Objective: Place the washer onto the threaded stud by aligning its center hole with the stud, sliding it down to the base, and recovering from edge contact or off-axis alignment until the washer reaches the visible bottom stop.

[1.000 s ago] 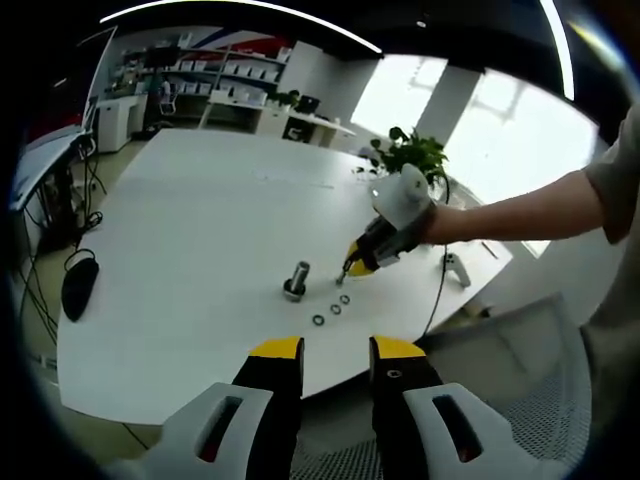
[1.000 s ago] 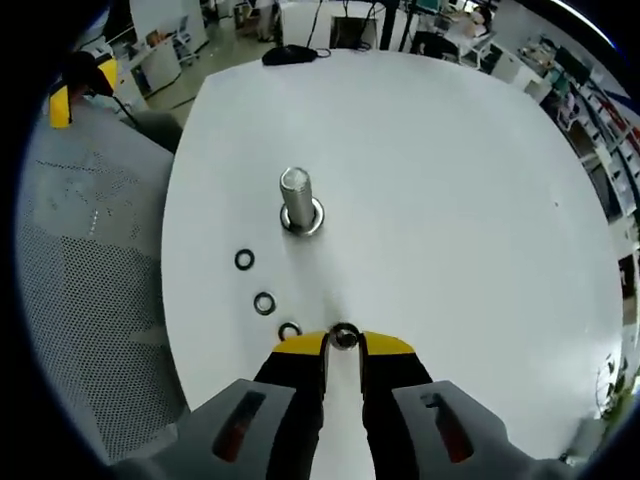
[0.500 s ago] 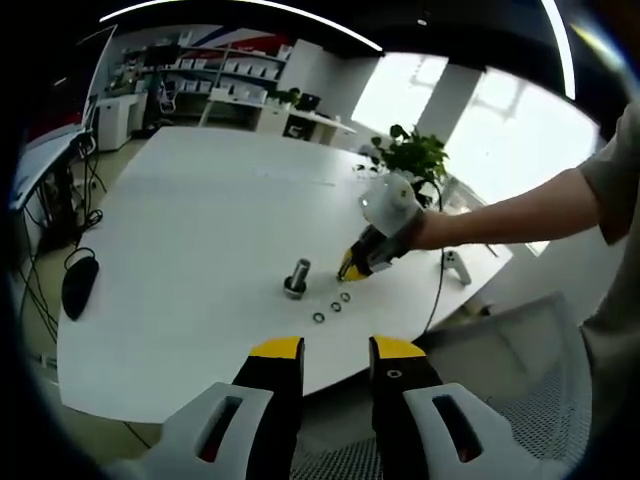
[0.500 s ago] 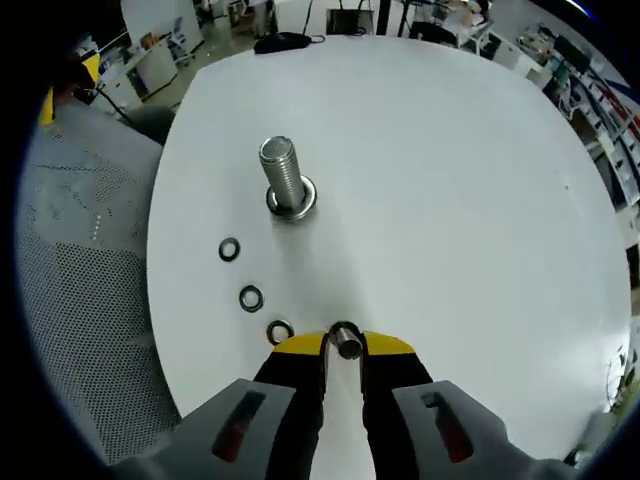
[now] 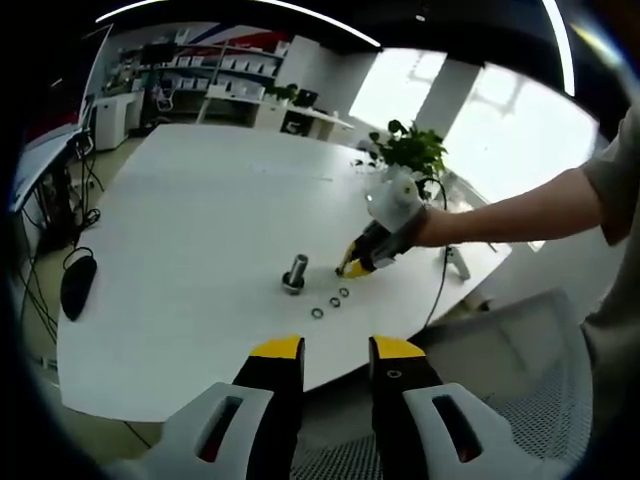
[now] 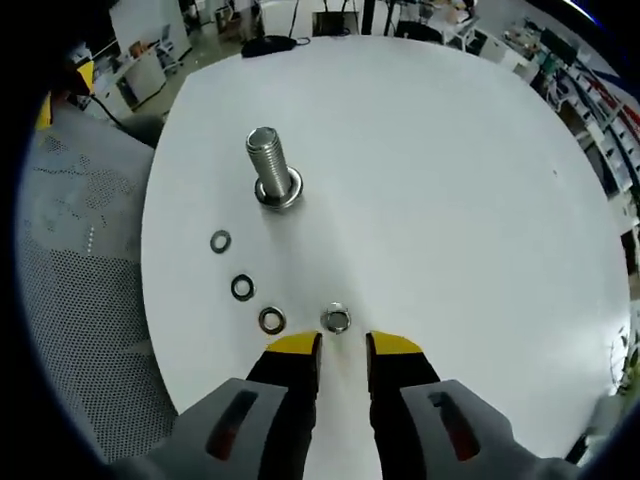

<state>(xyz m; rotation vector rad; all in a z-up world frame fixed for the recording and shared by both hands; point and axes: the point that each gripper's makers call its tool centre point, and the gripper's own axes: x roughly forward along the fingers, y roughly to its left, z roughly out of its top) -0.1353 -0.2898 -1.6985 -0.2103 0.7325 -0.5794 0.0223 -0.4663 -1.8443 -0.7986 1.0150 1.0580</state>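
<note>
Right gripper view: the right gripper (image 6: 343, 346) hovers over the white table (image 6: 460, 200) with its jaws parted and holding nothing; the washer (image 6: 335, 319) lies flat just beyond the tips, at 12 o'clock from them. Three more washers (image 6: 242, 287) trail off toward 10 o'clock, and the stud (image 6: 268, 168) stands upright at 11 o'clock, well apart, a washer seemingly already at its base. The washer looks thin, stiff, light and slick, likely to skid or flip, so pinching it across its outer rim seems best. In the left gripper view, the left gripper (image 5: 335, 354) is slightly open and empty, off the table's near edge.
</note>
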